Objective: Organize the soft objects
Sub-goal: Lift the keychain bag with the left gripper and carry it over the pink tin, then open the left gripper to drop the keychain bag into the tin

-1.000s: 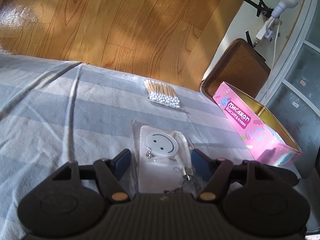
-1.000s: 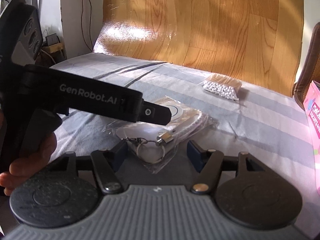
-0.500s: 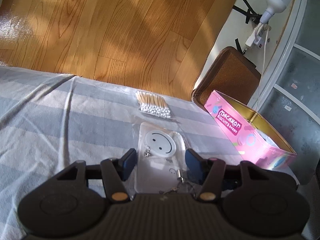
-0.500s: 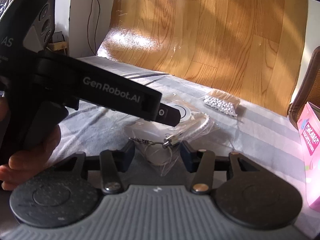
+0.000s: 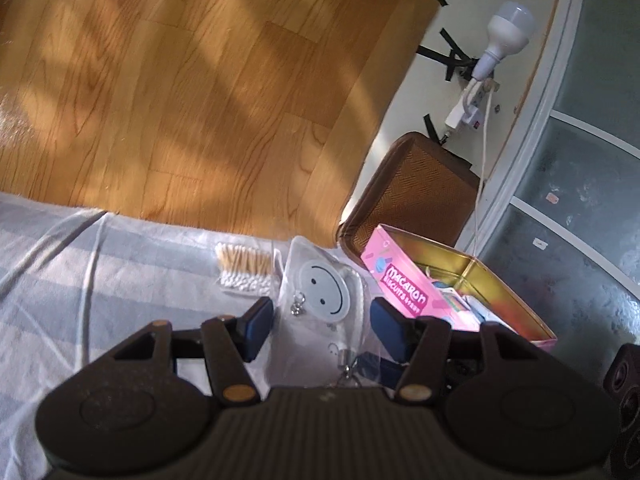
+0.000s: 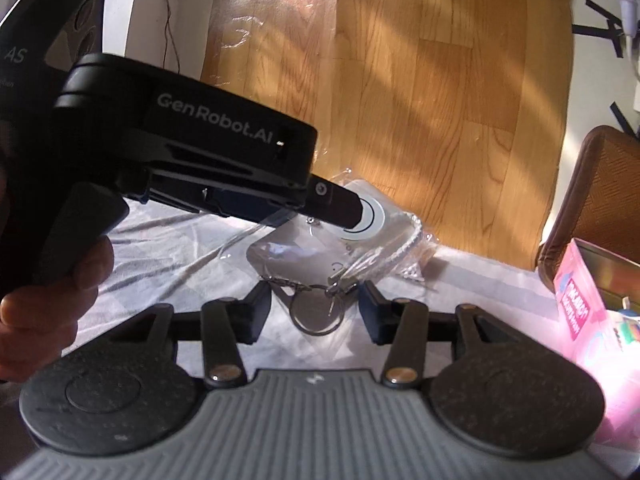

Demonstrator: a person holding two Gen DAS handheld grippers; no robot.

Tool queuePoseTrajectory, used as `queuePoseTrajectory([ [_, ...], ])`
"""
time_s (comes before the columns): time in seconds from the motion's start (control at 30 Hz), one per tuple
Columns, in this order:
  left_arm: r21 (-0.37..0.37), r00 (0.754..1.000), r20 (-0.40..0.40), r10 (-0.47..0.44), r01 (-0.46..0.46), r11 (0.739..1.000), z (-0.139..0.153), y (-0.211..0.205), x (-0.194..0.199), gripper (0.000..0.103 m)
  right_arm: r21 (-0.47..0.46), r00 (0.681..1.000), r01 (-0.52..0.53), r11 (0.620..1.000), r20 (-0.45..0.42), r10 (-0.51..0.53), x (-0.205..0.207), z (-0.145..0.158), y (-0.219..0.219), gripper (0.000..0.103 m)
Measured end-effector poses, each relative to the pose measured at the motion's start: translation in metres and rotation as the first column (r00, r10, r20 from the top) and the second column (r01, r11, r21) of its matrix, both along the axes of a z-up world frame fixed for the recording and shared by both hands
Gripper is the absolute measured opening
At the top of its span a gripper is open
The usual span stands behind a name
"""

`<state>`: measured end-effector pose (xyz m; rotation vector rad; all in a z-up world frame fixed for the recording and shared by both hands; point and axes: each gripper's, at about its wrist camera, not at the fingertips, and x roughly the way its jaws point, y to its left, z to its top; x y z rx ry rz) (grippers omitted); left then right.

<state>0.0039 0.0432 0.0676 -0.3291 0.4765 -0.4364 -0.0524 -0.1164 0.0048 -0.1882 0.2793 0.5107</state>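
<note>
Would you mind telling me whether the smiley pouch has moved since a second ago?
Yes. The smiley pouch has come up off the sheet and now sits beside the cotton swabs, nearer the pink tin.

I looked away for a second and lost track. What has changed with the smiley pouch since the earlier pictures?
Both tools, left and right, have closed in on the smiley pouch and lifted it off the striped cloth, toward the pink tin. The cotton swabs stayed put.
</note>
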Motion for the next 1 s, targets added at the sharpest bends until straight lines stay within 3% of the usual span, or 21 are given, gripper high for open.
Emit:
queuePoseTrajectory([
  [0.23,0.047,0.987,0.065,-0.147,0.145,0.988,0.03,-0.078,0.026,0.054,0.059,0.984,0.163,0.985,0.059,-0.167,0.0,0.018,-0.067,0.051],
  [0.5,0.07,0.947,0.073,-0.312,0.307,0.949,0.043,-0.192,0.059,0.055,0.079,0.927,0.361,0.929,0.08,-0.367,0.007,0.024,-0.153,0.051],
  [0.6,0.118,0.954,0.039,-0.297,0.291,0.949,0.035,-0.228,0.075,0.07,0.046,0.892,0.449,0.892,0.042,-0.451,0.026,0.016,-0.173,0.053],
  [0.7,0.181,0.97,-0.015,-0.243,0.241,0.953,0.025,-0.244,0.086,0.068,-0.009,0.823,0.568,0.823,0.009,-0.568,0.044,0.005,-0.185,0.054],
  [0.8,0.166,0.972,-0.031,-0.231,0.233,0.958,0.02,-0.235,0.083,0.068,0.101,0.826,0.563,0.82,-0.062,-0.56,0.037,0.003,-0.204,0.054],
  [1.0,0.226,0.983,0.002,-0.183,0.178,0.958,0.023,-0.214,0.059,0.069,0.154,0.821,0.569,0.807,-0.048,-0.57,0.023,0.005,-0.204,0.054],
])
